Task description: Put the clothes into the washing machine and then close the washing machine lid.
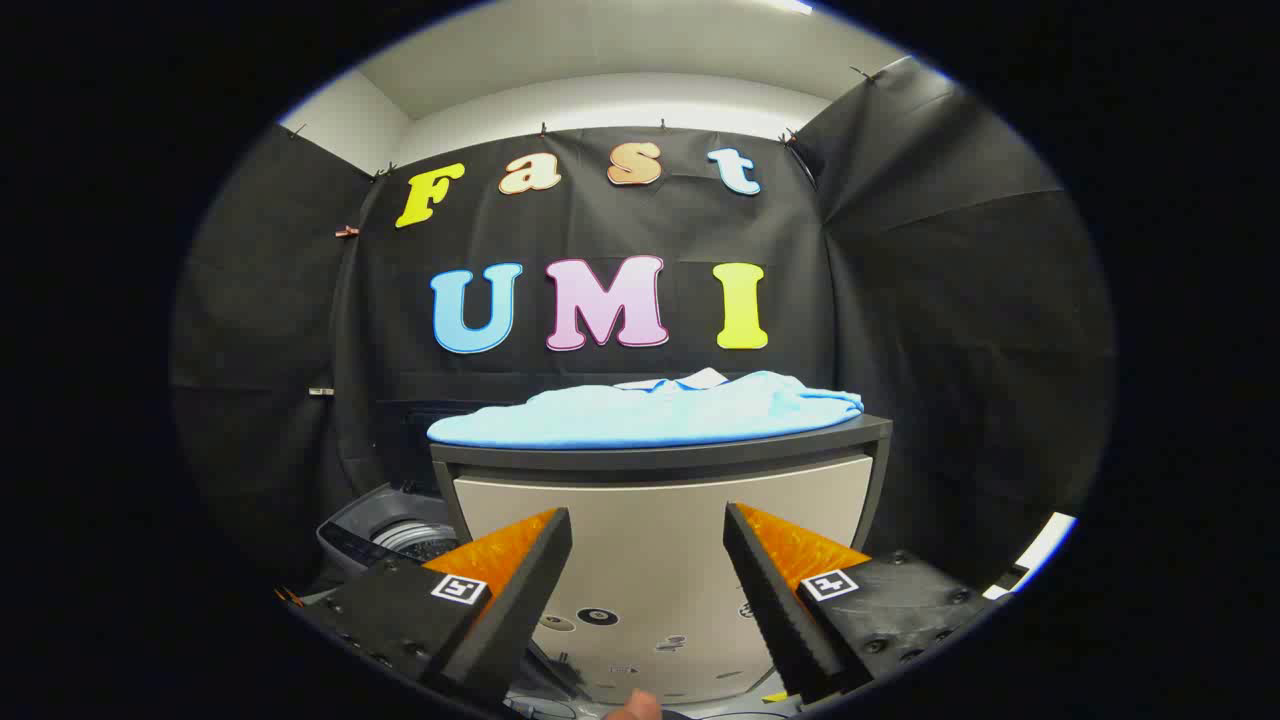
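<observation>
Tool (648, 540) spread wide, gripping nothing, fingers aimed at the desk (660, 455) front. Light blue clothes (650, 415) heaped on top. Washing machine (385, 540) low beside the desk.

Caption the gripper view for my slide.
Open gripper faces a cabinet topped with light-blue clothes; washer beside it.

Clothes (650, 415): pale blue garment, a bit of white at the collar, spread flat and a little rumpled across the dark surface (700, 455) ahead of me, above and beyond my tongs (648, 535). Washer (385, 540): grey, low down beside the surface, past my left finger; lid up, ribbed drum showing. My tongs stand spread apart, gripping nothing.
</observation>
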### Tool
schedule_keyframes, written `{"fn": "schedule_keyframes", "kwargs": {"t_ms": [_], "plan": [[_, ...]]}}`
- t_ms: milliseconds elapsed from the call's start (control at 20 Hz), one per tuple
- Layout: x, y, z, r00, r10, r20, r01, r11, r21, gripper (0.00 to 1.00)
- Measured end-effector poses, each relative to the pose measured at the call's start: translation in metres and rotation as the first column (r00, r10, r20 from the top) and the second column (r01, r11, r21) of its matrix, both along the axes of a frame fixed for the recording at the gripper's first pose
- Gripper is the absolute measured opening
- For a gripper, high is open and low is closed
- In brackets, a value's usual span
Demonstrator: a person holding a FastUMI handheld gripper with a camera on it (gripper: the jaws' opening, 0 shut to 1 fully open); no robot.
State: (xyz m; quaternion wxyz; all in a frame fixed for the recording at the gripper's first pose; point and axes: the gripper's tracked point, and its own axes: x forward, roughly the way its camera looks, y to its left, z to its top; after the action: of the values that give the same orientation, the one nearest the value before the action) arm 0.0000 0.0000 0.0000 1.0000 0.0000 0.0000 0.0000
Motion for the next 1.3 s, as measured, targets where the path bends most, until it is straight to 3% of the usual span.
{"fn": "schedule_keyframes", "kwargs": {"t_ms": [1300], "plan": [[0.019,-0.002,0.005,1.000,-0.018,-0.025,0.018,1.000,-0.018,0.98]]}}
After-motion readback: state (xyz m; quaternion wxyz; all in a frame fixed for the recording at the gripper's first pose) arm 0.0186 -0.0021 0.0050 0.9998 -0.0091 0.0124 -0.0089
